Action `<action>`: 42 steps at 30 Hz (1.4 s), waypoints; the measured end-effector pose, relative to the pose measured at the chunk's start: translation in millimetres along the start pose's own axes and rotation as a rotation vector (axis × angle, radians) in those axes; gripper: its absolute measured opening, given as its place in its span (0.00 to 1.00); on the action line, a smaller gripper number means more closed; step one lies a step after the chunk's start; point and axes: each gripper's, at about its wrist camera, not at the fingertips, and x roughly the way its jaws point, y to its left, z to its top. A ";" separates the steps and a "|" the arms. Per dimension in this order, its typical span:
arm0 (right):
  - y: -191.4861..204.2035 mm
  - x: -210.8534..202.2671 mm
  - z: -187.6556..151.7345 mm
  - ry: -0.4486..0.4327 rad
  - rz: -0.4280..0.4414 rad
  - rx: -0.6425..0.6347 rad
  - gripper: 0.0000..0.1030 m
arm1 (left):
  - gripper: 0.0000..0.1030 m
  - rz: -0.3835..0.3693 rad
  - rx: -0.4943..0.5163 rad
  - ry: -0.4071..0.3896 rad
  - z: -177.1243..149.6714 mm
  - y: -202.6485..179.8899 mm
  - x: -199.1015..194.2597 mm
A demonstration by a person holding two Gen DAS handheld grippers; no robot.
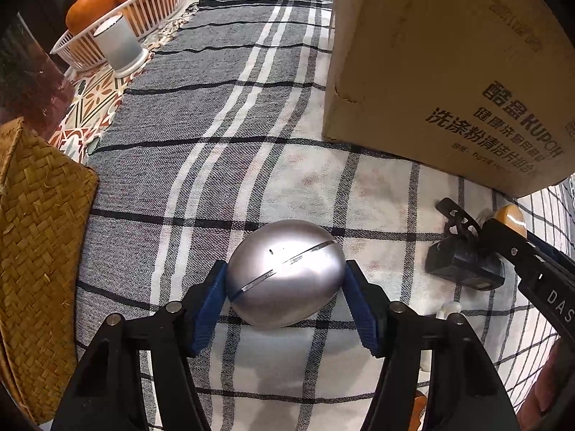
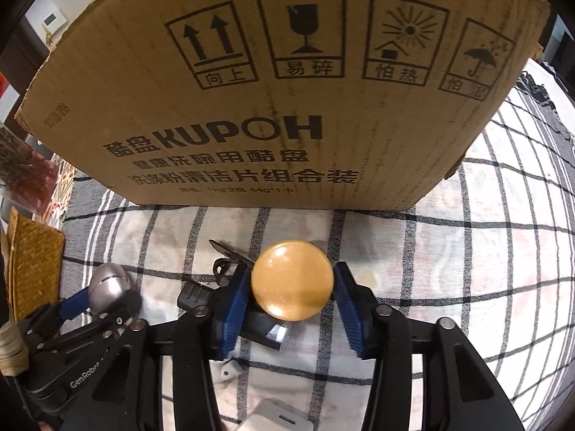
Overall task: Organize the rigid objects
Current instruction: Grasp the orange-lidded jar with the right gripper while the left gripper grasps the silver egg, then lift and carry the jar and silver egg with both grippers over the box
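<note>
Left wrist view: left claw point(image 1: 285, 283) points down at the checked cloth point(image 1: 222, 165), its blue pads point(image 1: 212, 305) set approx halfway apart and touching both ends of the silver egg-shaped object point(image 1: 284, 276), which lies on the cloth between them. Cardboard box point(image 1: 449, 64) stands ahead and to the right of the claw. Woven mat point(image 1: 39, 251) is to its left. White basket point(image 1: 122, 10) w/ oranges point(image 1: 91, 9) and a white cup point(image 1: 118, 46) sit far ahead-left. Right claw point(image 1: 517, 237) shows at the right edge, over a black device point(image 1: 463, 262).

Right wrist view: right claw point(image 2: 293, 283) is closed on the amber round disc point(image 2: 293, 280), pads point(image 2: 235, 309) pressing on both sides. The black device point(image 2: 215, 291) lies under and left of it. The box point(image 2: 280, 100) stands just ahead. The left claw point(image 2: 90, 298) w/ the silver egg-shaped object point(image 2: 107, 287) is to the left.
</note>
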 end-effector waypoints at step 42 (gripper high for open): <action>-5.9 -114.0 -30.8 -0.229 0.009 -0.002 0.43 | 0.61 -0.077 0.127 -0.318 -18.9 -31.7 -134.0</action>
